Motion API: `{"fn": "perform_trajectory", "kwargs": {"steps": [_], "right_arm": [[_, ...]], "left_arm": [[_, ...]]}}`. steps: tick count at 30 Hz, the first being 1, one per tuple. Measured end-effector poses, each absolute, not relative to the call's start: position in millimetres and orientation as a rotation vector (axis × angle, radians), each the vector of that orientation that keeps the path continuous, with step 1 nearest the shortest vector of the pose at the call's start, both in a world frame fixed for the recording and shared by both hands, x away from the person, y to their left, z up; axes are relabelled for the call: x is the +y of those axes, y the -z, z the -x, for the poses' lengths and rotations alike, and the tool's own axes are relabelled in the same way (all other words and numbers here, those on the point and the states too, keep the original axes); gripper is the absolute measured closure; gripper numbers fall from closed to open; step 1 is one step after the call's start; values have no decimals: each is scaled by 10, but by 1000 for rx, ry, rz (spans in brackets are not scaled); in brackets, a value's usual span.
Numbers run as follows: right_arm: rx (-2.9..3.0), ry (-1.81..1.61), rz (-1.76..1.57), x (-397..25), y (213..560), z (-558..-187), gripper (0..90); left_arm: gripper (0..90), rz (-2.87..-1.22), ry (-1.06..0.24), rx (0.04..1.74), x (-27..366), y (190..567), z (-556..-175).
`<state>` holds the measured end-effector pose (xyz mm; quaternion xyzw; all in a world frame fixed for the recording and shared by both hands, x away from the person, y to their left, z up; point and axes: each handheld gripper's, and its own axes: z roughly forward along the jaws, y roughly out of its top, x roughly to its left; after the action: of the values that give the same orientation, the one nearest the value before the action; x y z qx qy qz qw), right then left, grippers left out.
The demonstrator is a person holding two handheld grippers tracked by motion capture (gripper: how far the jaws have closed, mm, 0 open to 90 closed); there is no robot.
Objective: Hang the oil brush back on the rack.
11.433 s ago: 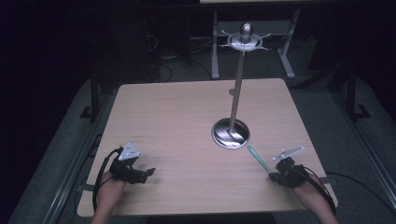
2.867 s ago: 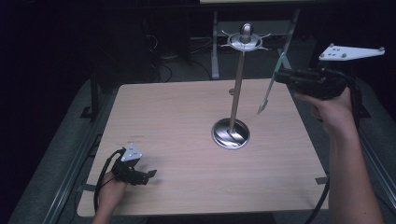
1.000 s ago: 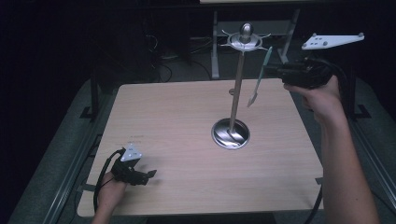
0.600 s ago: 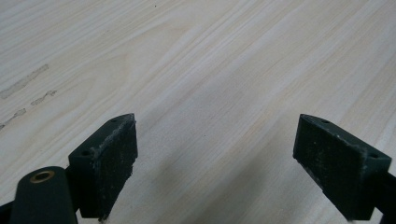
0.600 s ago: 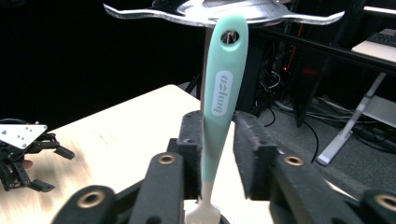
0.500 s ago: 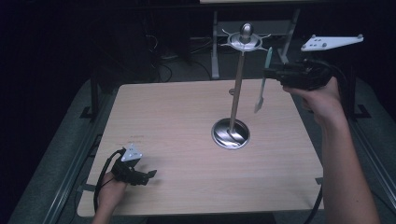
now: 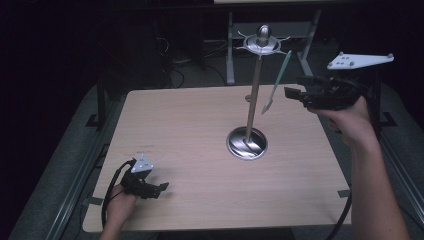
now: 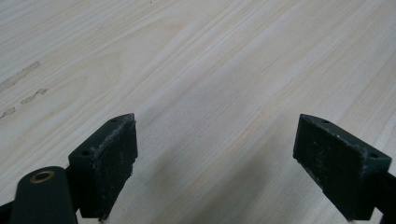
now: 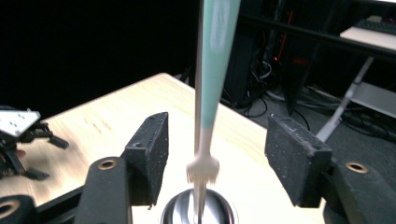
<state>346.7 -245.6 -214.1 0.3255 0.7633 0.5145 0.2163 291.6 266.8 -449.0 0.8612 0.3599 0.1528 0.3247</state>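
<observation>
fork [image 7: 276, 81] with a mint-green handle hangs from the rack [image 7: 254, 95], a metal stand with a round base and a ring of hooks at its top. its long axis runs close to upright, leaning a little, handle end up by the hooked ring, tines pointing down toward the table [image 7: 190, 150]. in the right gripper view the fork [image 9: 211, 93] hangs straight down the middle of the frame, tines just above the shiny round base, and the rack's thin post stands right behind it.

the right gripper [image 7: 295, 95] is raised well above the table near its far right corner, levelled at the fork from the right. its jaws stand apart on either side of the fork without touching it, so they are released. the person's right forearm reaches up along the table's right edge, hand wrapped around the gripper body.

the left gripper [image 7: 159, 189] rests low near the table's near left corner, the hand curled behind it. in the left gripper view its jaws are spread wide over bare wood, grasping nothing.
</observation>
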Motion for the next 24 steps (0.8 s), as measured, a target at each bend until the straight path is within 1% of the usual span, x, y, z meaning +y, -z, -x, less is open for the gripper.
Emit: {"fn": "perform_trajectory", "kwargs": {"steps": [9, 18, 24], "right_arm": [[2161, -1379, -948, -2530, 2603, -3337, 354], [2199, -1347, -983, -2607, 3153, -3241, 307], [2232, -1328, -1032, -2657, 3517, -3185, 298]], "left_arm": [[134, -2267, -402, 940, 2687, 4498, -2915], [134, -2264, -402, 940, 2687, 4504, -2913], [134, -2257, -393, 950, 2680, 4518, -2908]]}}
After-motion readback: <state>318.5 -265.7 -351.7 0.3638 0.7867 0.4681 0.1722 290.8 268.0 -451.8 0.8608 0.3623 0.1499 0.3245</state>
